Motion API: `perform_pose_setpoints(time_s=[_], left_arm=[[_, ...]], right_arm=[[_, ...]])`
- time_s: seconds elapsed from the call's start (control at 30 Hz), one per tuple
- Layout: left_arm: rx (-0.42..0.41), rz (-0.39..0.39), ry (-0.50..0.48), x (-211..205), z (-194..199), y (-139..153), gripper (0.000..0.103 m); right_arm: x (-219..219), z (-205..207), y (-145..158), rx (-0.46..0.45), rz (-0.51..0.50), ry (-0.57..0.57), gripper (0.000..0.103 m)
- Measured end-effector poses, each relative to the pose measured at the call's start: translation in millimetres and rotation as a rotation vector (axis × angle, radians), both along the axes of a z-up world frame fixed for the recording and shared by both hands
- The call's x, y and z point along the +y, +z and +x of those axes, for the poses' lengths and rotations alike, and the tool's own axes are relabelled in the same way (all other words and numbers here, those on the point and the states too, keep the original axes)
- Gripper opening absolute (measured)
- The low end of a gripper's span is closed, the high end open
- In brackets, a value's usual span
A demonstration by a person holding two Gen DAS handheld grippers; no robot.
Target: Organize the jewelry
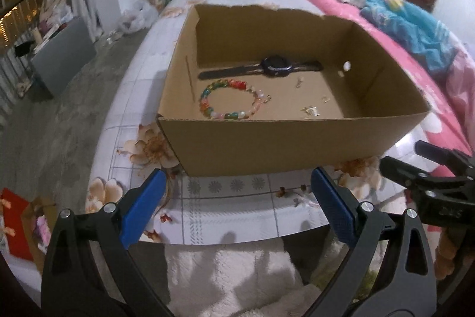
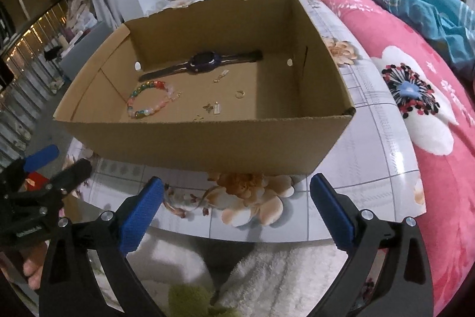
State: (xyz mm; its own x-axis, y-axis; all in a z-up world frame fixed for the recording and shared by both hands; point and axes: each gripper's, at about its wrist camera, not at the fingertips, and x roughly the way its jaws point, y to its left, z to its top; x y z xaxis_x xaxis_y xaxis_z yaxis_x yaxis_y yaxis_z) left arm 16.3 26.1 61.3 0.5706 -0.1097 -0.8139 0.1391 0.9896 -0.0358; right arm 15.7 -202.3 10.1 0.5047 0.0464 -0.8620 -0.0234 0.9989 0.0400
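An open cardboard box (image 1: pixel 267 144) (image 2: pixel 190 144) stands on a floral table. Inside lie a dark wristwatch (image 1: pixel 276 68) (image 2: pixel 203 63), a colourful bead bracelet (image 1: pixel 228 103) (image 2: pixel 148 103), and small gold and silver pieces (image 1: pixel 310 111) (image 2: pixel 213 108), including a gold ring (image 2: pixel 240 94). My left gripper (image 1: pixel 237 183) is open and empty, held in front of the box's near wall. My right gripper (image 2: pixel 237 189) is open and empty, also before the near wall. Each gripper shows at the edge of the other's view (image 1: pixel 430 177) (image 2: pixel 50 180).
The table (image 1: pixel 225 210) (image 2: pixel 371 138) has a glossy floral cover. A pink bed with a blue blanket (image 1: pixel 415 28) (image 2: pixel 430 55) lies to the right. A white fluffy cloth (image 1: pixel 237 281) lies below the table's near edge. Clutter and a grey panel (image 1: pixel 62 55) stand on the left.
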Motion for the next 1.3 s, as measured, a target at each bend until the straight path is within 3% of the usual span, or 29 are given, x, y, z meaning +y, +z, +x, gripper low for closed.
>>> perform_pose_setpoints(time_s=[0.33,1.3], left_arm=[[0.083,0.050,0.027,-7.4,12.9,-14.9,0.094],[0.082,0.054,0.049,-8.1,18.0,-11.6,0.094]], right_arm=[[0.2,10.3,1.2,0.023,0.024,-0.002,0.096],[8.6,15.9,-3.0,0.026,-0.012,0.014,0.096]])
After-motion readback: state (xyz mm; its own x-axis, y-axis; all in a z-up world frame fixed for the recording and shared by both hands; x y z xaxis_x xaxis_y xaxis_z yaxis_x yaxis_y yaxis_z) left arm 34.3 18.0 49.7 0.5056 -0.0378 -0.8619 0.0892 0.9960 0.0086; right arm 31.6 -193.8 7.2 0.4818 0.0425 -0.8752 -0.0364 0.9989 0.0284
